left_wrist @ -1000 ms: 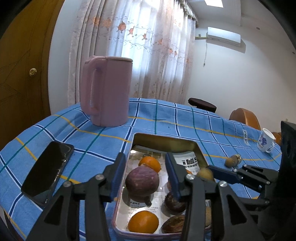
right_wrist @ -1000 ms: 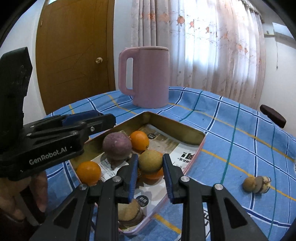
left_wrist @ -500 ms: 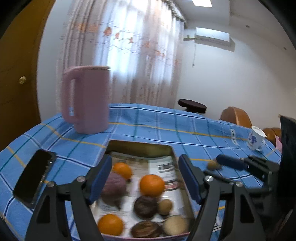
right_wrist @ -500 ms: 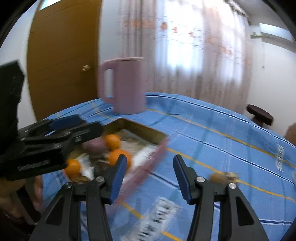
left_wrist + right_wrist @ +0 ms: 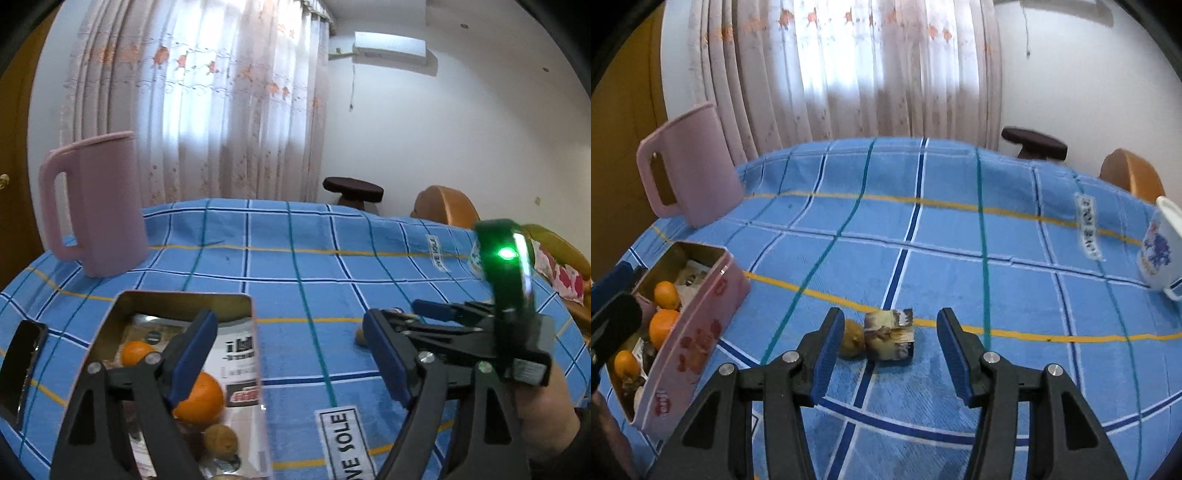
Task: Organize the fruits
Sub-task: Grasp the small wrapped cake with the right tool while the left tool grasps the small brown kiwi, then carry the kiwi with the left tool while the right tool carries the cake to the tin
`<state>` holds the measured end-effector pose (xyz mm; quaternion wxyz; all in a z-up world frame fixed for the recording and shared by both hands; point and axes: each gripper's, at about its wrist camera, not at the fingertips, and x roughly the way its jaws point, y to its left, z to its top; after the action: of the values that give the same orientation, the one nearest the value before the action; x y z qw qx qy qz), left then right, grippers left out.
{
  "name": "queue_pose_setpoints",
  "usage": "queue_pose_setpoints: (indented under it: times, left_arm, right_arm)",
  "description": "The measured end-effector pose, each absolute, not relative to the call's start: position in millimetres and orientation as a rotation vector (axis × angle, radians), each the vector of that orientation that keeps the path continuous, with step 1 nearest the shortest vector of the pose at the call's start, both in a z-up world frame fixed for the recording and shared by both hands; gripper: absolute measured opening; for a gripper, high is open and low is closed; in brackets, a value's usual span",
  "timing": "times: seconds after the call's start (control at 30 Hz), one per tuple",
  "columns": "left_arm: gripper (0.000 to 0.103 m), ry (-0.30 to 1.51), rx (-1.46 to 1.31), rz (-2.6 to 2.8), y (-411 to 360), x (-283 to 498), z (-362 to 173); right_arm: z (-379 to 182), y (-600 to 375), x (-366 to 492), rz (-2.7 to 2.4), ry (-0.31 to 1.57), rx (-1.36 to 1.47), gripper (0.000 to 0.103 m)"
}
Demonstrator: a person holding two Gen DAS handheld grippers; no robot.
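Right wrist view: two fruit pieces (image 5: 877, 339) lie on the cloth (image 5: 923, 251), still outside the tin (image 5: 698, 332), which already holds oranges (image 5: 663, 328). Right gripper (image 5: 886, 354) brackets them unclenched and empty; left gripper (image 5: 291, 360), jaws just widened, is empty.

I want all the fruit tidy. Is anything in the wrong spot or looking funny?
Yes. A small brown fruit and a cut, peeled-looking piece lie side by side on the tablecloth, outside the pink tin where the oranges sit.

both grippers have black plastic frames, blue finger pads (image 5: 827, 354) and silver screws. the right gripper (image 5: 436, 321) carries a glowing green light.
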<state>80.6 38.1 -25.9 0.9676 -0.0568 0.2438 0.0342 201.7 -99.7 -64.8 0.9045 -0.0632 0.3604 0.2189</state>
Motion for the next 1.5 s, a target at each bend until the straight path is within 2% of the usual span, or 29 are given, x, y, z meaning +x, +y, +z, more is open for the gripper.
queue_pose_setpoints:
  times: [0.1,0.13,0.5,0.67,0.97,1.0,1.17,1.2,1.27,1.43,1.5]
  left_arm:
    - [0.083,0.503,-0.111,0.061,34.0,83.9,-27.7]
    - [0.083,0.507,-0.111,0.058,32.9,85.1,-28.0]
    - [0.083,0.532,-0.099,0.045,19.7,97.2,-30.8]
    - [0.083,0.550,-0.093,0.037,13.4,106.9,-33.9]
    - [0.080,0.716,-0.112,-0.030,-13.2,158.6,-60.8]
    - [0.079,0.736,-0.116,-0.035,-15.7,164.0,-63.9]
    - [0.056,0.813,-0.083,-0.049,-30.7,187.0,-80.2]
    - [0.055,0.841,-0.081,-0.053,-32.4,192.3,-84.9]
    - [0.045,0.868,-0.099,-0.062,-31.5,196.8,-89.0]
    - [0.031,0.872,-0.098,-0.074,-32.5,199.7,-89.0]
    - [0.031,0.871,-0.092,-0.079,-34.9,199.8,-88.5]
  right_arm:
    - [-70.2,-96.7,209.4,0.456,0.765,-0.124,0.045]
    - [-70.3,-97.3,208.8,0.458,0.769,-0.118,0.031]
    - [-72.6,-101.8,209.7,0.495,0.778,-0.100,0.032]
    - [-65.3,-121.9,198.2,0.437,0.712,-0.077,0.032]
    - [-60.0,-162.6,193.6,0.369,0.674,-0.016,0.032]
    - [-60.2,-162.7,194.2,0.370,0.673,-0.011,0.032]
    - [-59.2,-163.5,192.7,0.377,0.658,-0.004,0.032]
    - [-58.9,-163.5,192.4,0.380,0.654,-0.002,0.032]
    - [-58.8,-165.9,191.2,0.382,0.650,0.005,0.032]
    - [-58.9,-168.3,190.6,0.391,0.650,0.016,0.032]
    - [-58.4,-168.1,189.6,0.395,0.645,0.015,0.032]
